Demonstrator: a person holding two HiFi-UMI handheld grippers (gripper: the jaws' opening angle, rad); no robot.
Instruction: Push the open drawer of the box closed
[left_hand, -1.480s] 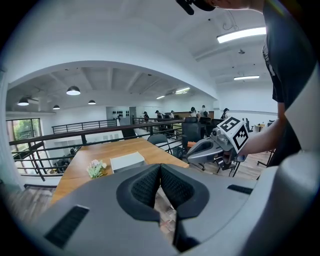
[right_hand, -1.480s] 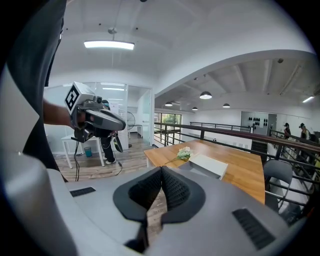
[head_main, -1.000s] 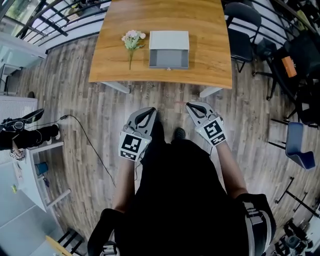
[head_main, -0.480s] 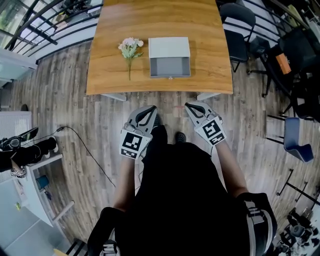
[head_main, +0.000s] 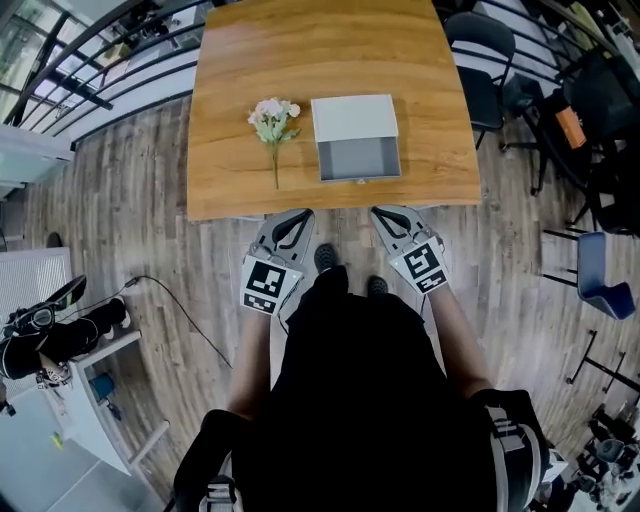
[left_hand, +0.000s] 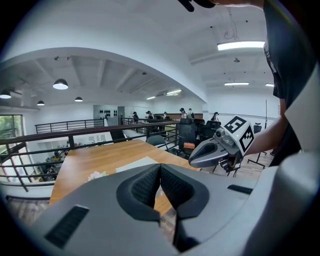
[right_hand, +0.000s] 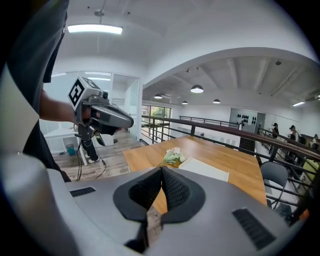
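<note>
A white box (head_main: 353, 119) sits on the wooden table (head_main: 240, 60), with its grey drawer (head_main: 358, 158) pulled out toward the near edge. My left gripper (head_main: 293, 217) and right gripper (head_main: 384, 213) hang side by side just short of that edge, apart from the box. In the left gripper view the left gripper (left_hand: 160, 168) is shut with nothing in it, and the box (left_hand: 136, 163) lies ahead. The right gripper (right_hand: 162, 170) is also shut and empty in its own view, where the box (right_hand: 205, 169) shows ahead to the right.
A small bunch of pale flowers (head_main: 273, 120) lies left of the box. Dark chairs (head_main: 485, 60) stand at the table's right side, and a railing (head_main: 90, 70) runs on the left. A cable (head_main: 190, 310) trails over the wood floor.
The table and box have come closer in the head view. Both grippers now sit at the table's near edge instead of over open floor, and their jaws have stayed shut.
</note>
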